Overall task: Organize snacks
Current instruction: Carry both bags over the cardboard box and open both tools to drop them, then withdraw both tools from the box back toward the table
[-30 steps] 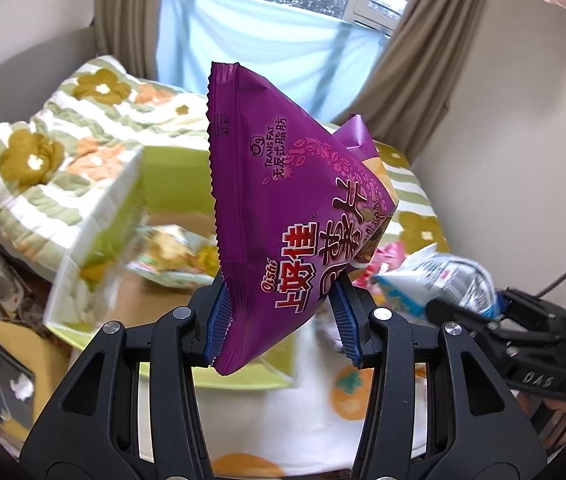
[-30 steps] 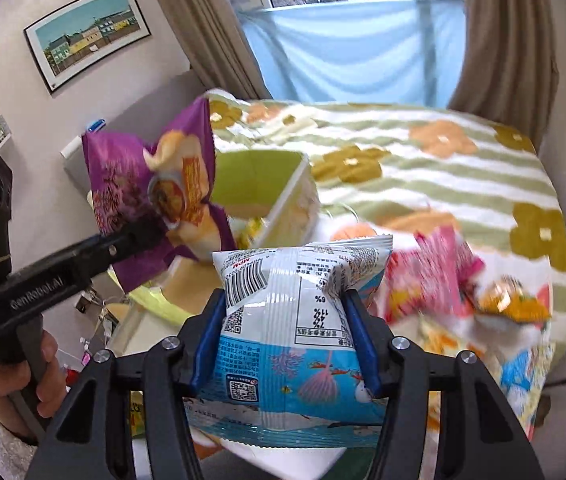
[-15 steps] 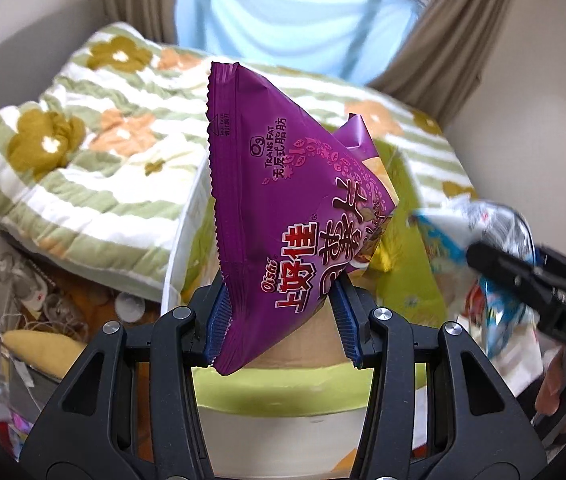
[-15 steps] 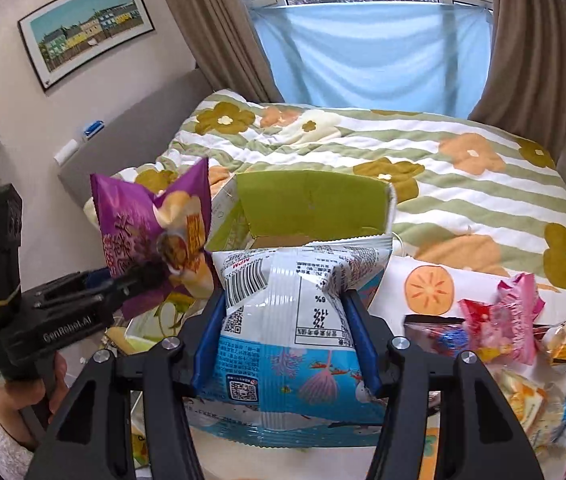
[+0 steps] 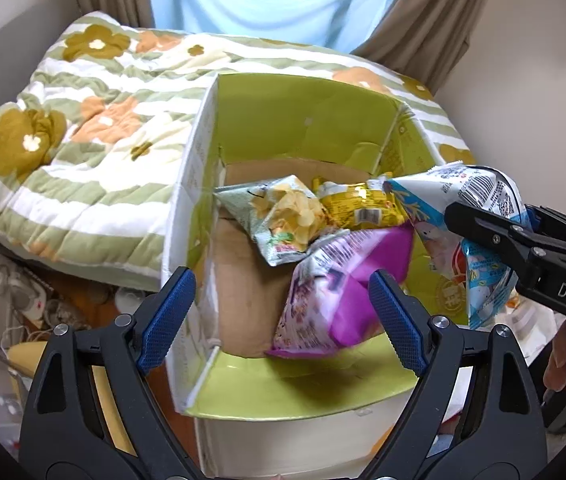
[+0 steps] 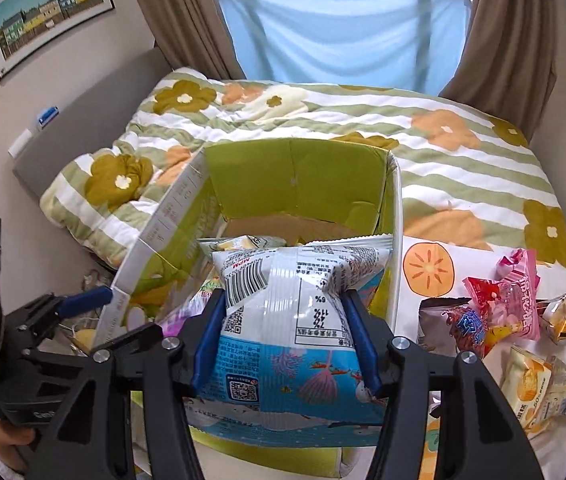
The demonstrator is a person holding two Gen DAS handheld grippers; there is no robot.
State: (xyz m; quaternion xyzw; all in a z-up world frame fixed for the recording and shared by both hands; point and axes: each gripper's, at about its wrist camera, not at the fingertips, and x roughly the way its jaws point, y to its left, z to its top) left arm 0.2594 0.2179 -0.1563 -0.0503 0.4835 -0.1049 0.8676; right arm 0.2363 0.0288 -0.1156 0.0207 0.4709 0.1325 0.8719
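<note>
Now the purple snack bag [image 5: 343, 292] lies blurred inside the green cardboard box [image 5: 307, 120], free of the left gripper [image 5: 283, 312], whose jaws have just been opening and stand apart above it, tilted steeply down. Beside it the right gripper [image 6: 285, 340] stays clamped on the blue-and-white snack bag [image 6: 295, 320] over the box's right side. Chip packets [image 5: 287, 216] lie deeper in the box; loose snacks [image 6: 511, 320] sit on the table outside it.
</note>
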